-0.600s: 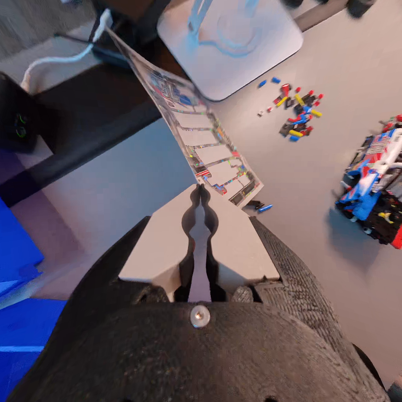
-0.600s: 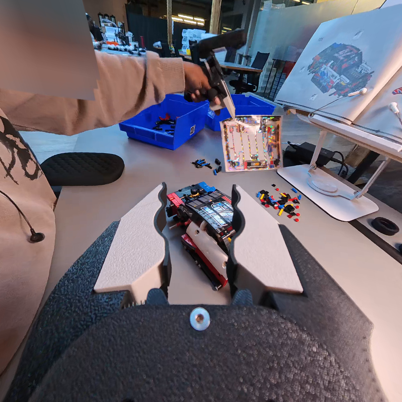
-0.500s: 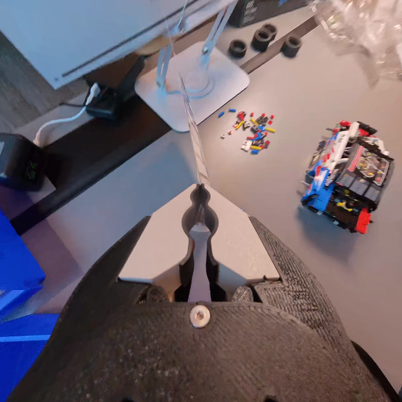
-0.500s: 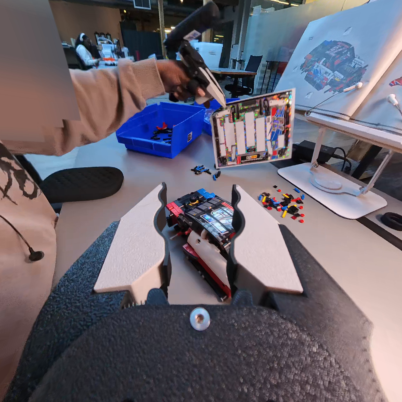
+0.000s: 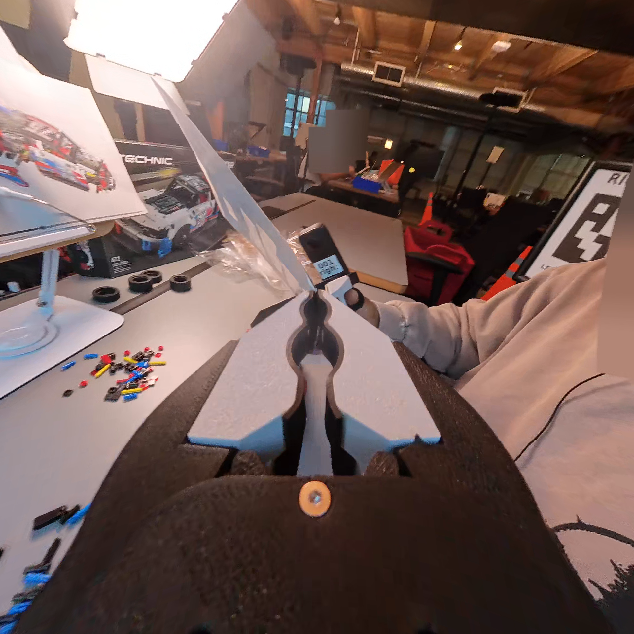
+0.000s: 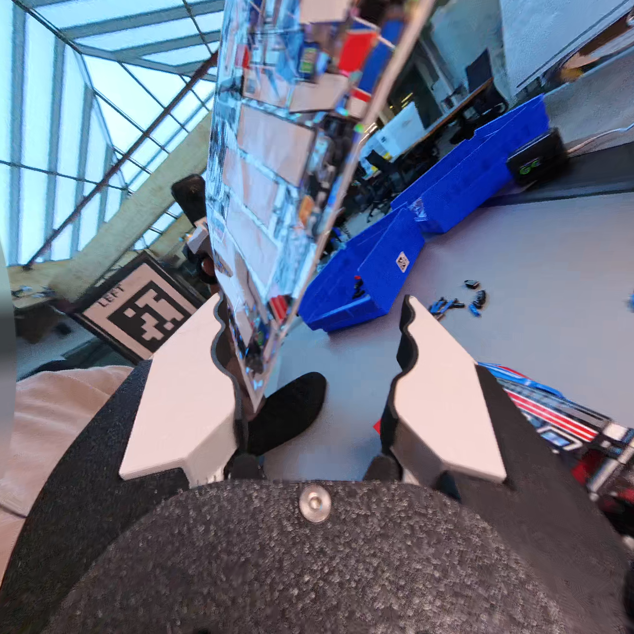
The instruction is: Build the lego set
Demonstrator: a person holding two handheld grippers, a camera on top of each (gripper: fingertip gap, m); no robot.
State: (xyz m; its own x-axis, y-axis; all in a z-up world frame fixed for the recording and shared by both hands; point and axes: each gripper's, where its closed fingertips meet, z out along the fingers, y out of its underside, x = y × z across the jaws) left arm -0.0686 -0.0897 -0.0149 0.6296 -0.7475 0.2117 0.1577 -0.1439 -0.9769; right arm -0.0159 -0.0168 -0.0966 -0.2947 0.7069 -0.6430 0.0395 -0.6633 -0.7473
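The sticker sheet (image 5: 236, 192), pinched upright by the closed left gripper (image 5: 316, 297), probably stands inside the wide-open, empty right gripper (image 6: 310, 329).

Four black tyres (image 5: 140, 282) lie near the tabletop's far edge, two blue bins (image 6: 394, 267) stand side by side, and one sticker sheet (image 6: 271, 178) is aloft.

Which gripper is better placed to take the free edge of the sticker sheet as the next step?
The right gripper, probably. Its jaws stand open with the sticker sheet already between them, close to one finger. The left gripper is shut on the sheet's corner, so it cannot take another hold.
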